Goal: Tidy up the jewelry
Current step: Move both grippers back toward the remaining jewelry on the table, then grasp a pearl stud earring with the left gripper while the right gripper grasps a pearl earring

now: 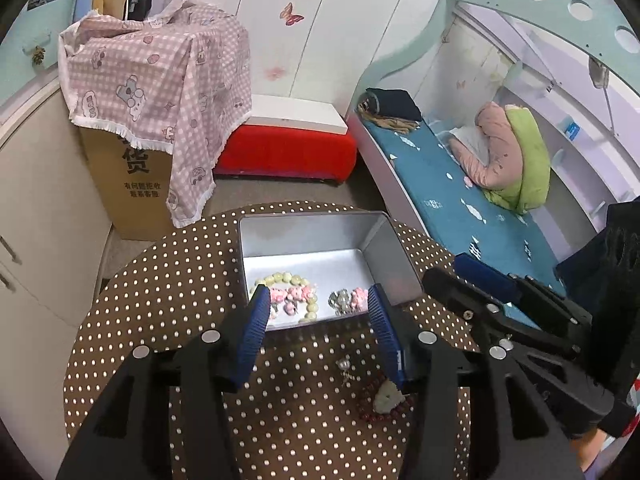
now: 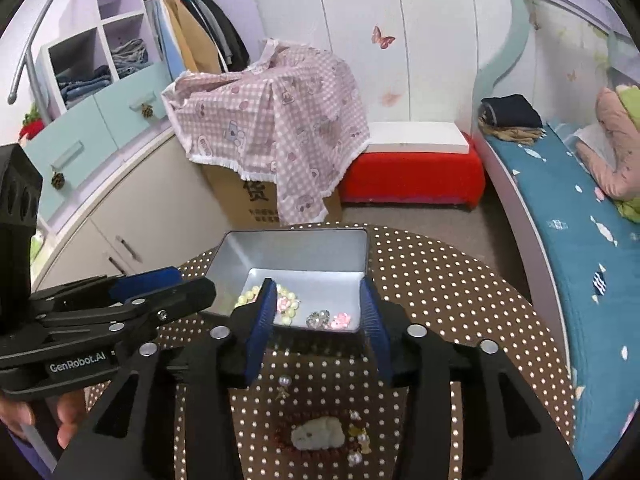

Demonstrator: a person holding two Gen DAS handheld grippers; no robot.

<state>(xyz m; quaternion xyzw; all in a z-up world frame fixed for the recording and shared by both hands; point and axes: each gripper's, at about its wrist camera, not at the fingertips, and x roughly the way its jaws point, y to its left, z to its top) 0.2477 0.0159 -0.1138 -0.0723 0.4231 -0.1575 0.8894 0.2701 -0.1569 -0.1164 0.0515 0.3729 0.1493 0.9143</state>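
Both the left gripper (image 1: 318, 304) and right gripper (image 2: 320, 304) hover wide open and hold nothing, near the rectangular silver metal tin (image 1: 316, 236) on the brown polka-dot round table (image 1: 160, 280). The tin holds a pale green bead bracelet (image 1: 286, 279) and pink charms (image 1: 294, 293). A dark red bead bracelet with a pale stone (image 2: 318, 434) lies on the table nearer the camera.

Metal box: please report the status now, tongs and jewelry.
Left tongs open, empty; right tongs open, empty. Metal box holds bead bracelet. Red bead bracelet on table, not yet boxed. Nothing blocking.
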